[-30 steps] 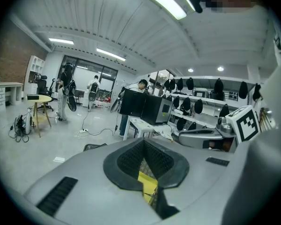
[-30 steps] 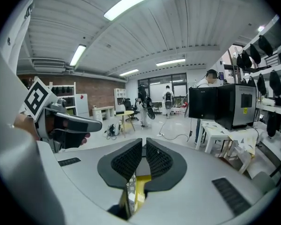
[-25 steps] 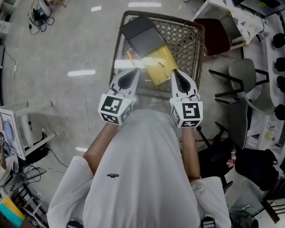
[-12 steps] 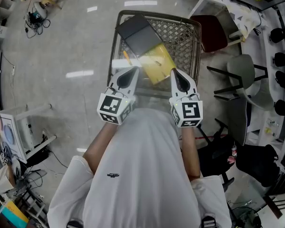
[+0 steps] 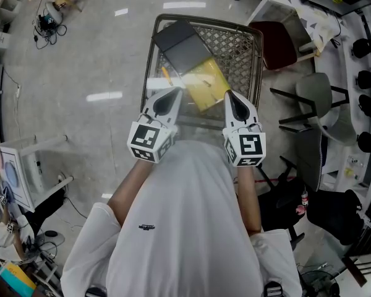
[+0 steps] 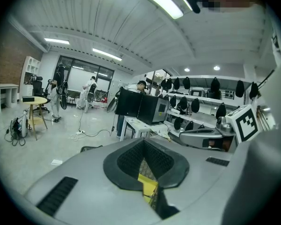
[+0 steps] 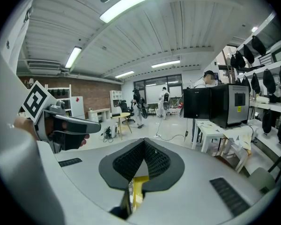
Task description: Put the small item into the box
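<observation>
Left gripper point(image 5: 170, 93) and right gripper point(image 5: 231, 95): both are level in front of the person's chest, tips pointing at the near rim of the wire cart point(image 5: 210, 21). Each gripper view shows the ribbed pads meeting at the tips. Nothing is clamped between them. Only a slit near the base is clear, and yellow shows through it.

Cart contents: a yellow flat item point(image 5: 204, 82) lies near the middle, towards the near rim. A thin orange object point(image 5: 167, 74) lies beside it at the left rim. A dark grey box point(image 5: 184, 45) occupies the far left corner, tilted. Which piece is the small item cannot be confirmed. The orange object is the likeliest candidate.

Beyond the cart, right: a red chair point(image 5: 278, 45).

Hazards:
- Jaws must part before descent. Closed tips would push the item across the mesh.
- A thin object may drop through the mesh.
- The cart may roll if the rim is bumped.
</observation>
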The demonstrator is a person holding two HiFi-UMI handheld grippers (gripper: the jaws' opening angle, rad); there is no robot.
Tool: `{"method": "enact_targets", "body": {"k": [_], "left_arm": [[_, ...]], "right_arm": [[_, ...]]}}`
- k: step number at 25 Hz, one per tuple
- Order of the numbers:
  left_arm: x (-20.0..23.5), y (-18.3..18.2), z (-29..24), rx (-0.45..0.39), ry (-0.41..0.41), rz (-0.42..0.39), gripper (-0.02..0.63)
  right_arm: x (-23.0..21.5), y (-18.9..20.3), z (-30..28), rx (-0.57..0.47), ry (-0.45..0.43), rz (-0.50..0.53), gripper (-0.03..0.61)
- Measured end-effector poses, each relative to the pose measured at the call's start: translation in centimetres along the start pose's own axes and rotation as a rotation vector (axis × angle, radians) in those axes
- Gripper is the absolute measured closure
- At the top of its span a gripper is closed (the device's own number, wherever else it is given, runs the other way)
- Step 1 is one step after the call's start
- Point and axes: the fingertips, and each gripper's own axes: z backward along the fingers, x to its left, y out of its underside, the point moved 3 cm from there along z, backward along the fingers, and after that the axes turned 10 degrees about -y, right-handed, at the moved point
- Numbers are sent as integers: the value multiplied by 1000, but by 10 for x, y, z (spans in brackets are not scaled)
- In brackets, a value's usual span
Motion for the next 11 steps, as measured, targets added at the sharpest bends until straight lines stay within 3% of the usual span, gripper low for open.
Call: {"method": "enact_targets", "body": {"k": [11], "left_arm": [[0,-4,0,-1,4,-5,612]], "right_arm": [[-3,-3,2,-4,4,-14,580]]}}
